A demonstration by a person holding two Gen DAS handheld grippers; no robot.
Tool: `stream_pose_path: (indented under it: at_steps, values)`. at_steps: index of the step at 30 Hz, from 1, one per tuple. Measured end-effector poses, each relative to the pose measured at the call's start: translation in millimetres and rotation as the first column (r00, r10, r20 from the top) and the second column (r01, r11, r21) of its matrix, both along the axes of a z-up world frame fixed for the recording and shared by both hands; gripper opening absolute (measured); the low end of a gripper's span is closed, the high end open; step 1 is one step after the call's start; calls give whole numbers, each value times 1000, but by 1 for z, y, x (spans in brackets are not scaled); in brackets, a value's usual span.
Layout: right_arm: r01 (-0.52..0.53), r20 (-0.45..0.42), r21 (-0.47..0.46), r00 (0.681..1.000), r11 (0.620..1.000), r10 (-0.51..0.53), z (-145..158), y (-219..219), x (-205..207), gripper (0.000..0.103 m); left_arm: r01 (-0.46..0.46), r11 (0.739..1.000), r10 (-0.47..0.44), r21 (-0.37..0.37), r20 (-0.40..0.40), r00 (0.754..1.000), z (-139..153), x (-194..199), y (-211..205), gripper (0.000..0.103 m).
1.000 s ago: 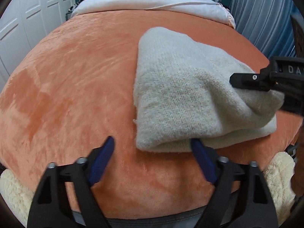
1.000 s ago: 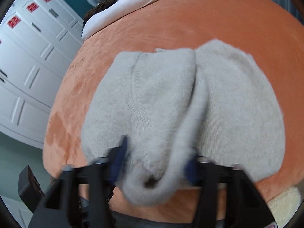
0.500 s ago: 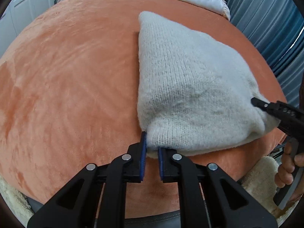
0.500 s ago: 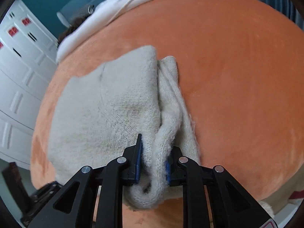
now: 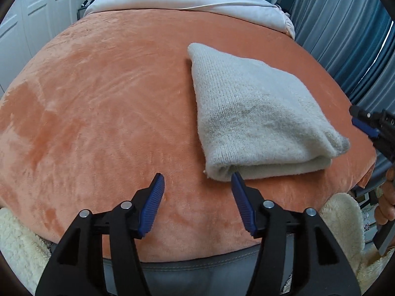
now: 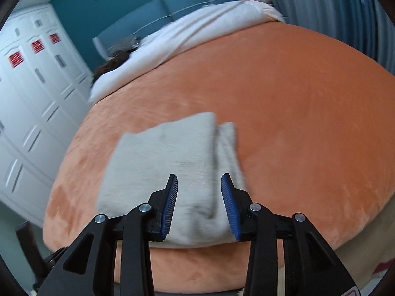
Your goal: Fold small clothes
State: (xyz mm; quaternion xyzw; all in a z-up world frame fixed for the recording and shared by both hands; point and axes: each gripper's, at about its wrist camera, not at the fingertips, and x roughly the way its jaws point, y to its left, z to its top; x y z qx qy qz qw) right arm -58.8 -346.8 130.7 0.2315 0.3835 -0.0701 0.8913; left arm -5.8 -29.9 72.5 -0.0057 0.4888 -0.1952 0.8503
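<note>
A folded light-grey knit garment (image 5: pixel 256 118) lies on the orange blanket (image 5: pixel 111 103). In the left wrist view my left gripper (image 5: pixel 197 178) is open and empty, just in front of the garment's near left corner. My right gripper (image 5: pixel 365 123) shows at the right edge, clear of the garment. In the right wrist view the garment (image 6: pixel 167 162) looks blurred, and my right gripper (image 6: pixel 199 187) is open and empty above its near edge.
A white duvet (image 5: pixel 187 2) lies at the far end of the bed. White wardrobe doors (image 6: pixel 32 113) stand to the left and blue curtains (image 5: pixel 355 44) to the right. A cream fleece layer (image 5: pixel 343 217) shows below the blanket's near edge.
Both grippers were shut on the garment's near edge and have opened and let it go. Both have drawn back from it. The garment now lies flat and folded.
</note>
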Motion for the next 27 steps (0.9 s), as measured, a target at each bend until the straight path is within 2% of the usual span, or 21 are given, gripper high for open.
stream_pose_path:
  at_steps: [1, 3, 4, 5, 6, 7, 8, 10, 12, 16, 18, 21, 24, 26, 27]
  values:
    - [-29, 0, -13, 1000, 999, 29, 1, 7, 5, 38, -1, 1000, 1, -10, -6, 1000, 2, 0, -2, 55]
    - [-97, -38, -1, 995, 995, 97, -16, 20, 16, 37, -1, 1000, 1, -21, -5, 1000, 7, -1, -2, 56]
    - [-115, -84, 6, 990, 993, 115, -31, 22, 25, 26, 5, 1000, -5, -19, 2, 1000, 10, -2, -3, 58]
    - [-110, -141, -19, 984, 994, 107, -51, 22, 30, 22, 8, 1000, -8, -13, 9, 1000, 12, -5, -3, 63]
    - [-102, -186, -50, 978, 993, 91, -69, 17, 32, 6, 8, 1000, -8, -4, 16, 1000, 14, -6, -3, 65]
    - [-96, -178, -31, 980, 995, 89, -82, 6, 30, 3, 8, 1000, -8, 1, 20, 1000, 16, -8, -3, 66]
    - [-74, -142, 45, 987, 996, 80, -88, -7, 26, 2, 8, 1000, -8, 0, 20, 1000, 16, -9, -1, 66]
    - [-10, -131, 193, 991, 981, 36, -88, -30, 21, 1, 1, 1000, -1, 7, 5, 1000, 13, -8, 2, 66]
    - [5, -128, 204, 992, 979, 21, -74, -30, 19, 5, -10, 1000, 10, 8, -14, 1000, 9, -6, 1, 66]
    - [-28, -88, 87, 995, 996, 36, -39, -13, 17, 31, 11, 1000, -11, 0, -31, 999, 4, -7, -7, 66]
    - [-6, -79, 63, 997, 998, 11, -33, -19, 20, 45, 32, 999, -32, 9, -31, 999, 2, -8, -14, 66]
    - [5, -117, 66, 993, 998, 3, -40, -27, 43, 48, 65, 998, -65, 16, -29, 997, 2, -12, -24, 66]
    - [-63, -176, 104, 981, 993, 80, -61, -25, 64, 47, 74, 997, -74, 11, -20, 997, 7, -10, -33, 67]
    - [-97, -223, 102, 968, 990, 117, -72, -20, 78, 9, 79, 997, -79, 13, -15, 997, 8, -5, -37, 67]
    - [-105, -195, 109, 973, 989, 124, -64, -20, 79, 9, 87, 996, -87, 26, -11, 996, 8, -3, -40, 67]
